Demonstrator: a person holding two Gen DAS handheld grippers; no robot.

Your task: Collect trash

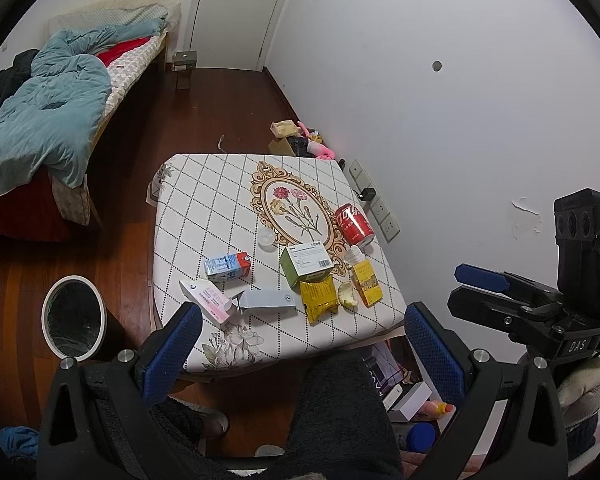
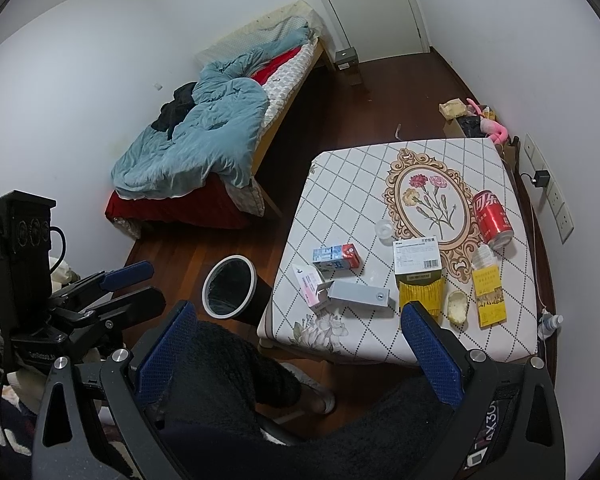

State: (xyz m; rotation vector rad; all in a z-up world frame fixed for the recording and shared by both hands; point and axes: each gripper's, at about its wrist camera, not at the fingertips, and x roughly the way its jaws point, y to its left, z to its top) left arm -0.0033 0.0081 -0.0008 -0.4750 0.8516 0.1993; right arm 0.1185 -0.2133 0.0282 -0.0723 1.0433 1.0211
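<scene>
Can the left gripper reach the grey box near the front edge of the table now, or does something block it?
Probably yes. The left gripper is open and empty above the table's near edge, and the grey box lies flat just ahead. Only the pink carton touches its open end.

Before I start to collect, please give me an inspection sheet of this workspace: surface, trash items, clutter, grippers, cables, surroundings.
Surface: small table under a diamond-pattern cloth with a flower medallion.
Job's things: red can on its side; milk carton; pink box; open grey box; green box; yellow wrapper; yellow box; bin on the floor, beside the table.
Clutter: pile on the floor by the wall.
Grippers: left gripper open, empty; right gripper open, empty.
Cables: charger plugged into the wall sockets.
Surroundings: unmade bed, closed door.
</scene>
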